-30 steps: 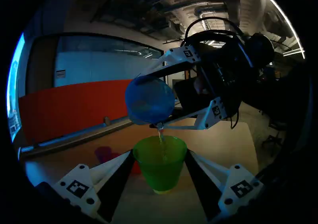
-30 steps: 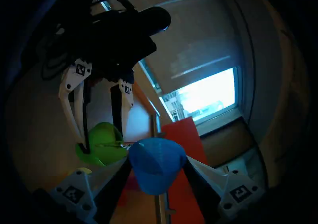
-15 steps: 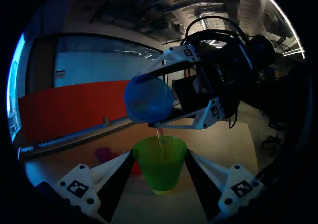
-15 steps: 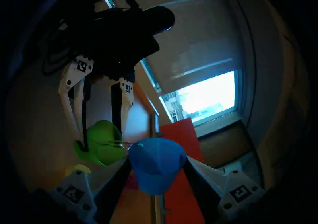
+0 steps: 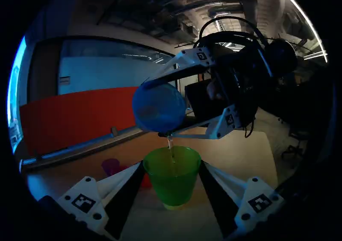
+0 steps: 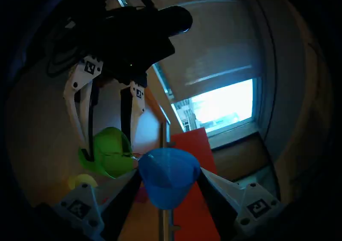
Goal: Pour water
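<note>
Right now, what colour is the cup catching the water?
It's a green cup, clearest in the left gripper view.

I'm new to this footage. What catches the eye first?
A blue cup, tipped in the right gripper, sends a thin stream of water into the green cup held by the left gripper just below it. Behind, on the left, a bright red wall panel stands out in the dim room.

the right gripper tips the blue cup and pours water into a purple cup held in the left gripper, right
Wrong colour: the left gripper holds a green cup, not a purple one, as the left gripper view shows. The right gripper does tip the blue cup and pour water into it.
</note>
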Demonstrator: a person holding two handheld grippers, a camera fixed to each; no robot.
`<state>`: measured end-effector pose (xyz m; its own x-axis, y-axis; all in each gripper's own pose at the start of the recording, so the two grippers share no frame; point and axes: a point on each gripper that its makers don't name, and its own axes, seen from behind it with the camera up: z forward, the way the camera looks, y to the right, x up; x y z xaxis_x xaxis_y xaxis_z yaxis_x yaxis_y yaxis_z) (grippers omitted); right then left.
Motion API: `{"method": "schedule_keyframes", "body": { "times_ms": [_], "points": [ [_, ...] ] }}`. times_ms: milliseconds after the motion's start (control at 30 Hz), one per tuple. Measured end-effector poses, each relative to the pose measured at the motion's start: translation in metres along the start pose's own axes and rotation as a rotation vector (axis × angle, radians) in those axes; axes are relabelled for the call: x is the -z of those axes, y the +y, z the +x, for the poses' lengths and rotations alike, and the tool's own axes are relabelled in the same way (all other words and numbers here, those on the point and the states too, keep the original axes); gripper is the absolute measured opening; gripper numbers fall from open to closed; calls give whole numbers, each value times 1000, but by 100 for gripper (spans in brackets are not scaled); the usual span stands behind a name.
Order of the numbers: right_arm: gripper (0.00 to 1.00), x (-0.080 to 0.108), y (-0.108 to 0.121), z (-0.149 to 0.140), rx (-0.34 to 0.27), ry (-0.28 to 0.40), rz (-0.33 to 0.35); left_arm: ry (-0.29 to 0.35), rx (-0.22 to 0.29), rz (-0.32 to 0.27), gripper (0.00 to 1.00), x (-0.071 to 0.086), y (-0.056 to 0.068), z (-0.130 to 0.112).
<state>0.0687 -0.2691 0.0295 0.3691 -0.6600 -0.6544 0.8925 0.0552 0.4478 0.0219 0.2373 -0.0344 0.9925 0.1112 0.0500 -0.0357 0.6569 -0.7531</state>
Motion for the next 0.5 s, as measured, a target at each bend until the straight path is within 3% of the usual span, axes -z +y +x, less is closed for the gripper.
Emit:
{"method": "schedule_keyframes", "body": {
  "times_ms": [500],
  "points": [
    [91, 1, 3, -3, 34, -4, -3, 1, 1, 1, 88, -2, 0, 0]
  ]
}}
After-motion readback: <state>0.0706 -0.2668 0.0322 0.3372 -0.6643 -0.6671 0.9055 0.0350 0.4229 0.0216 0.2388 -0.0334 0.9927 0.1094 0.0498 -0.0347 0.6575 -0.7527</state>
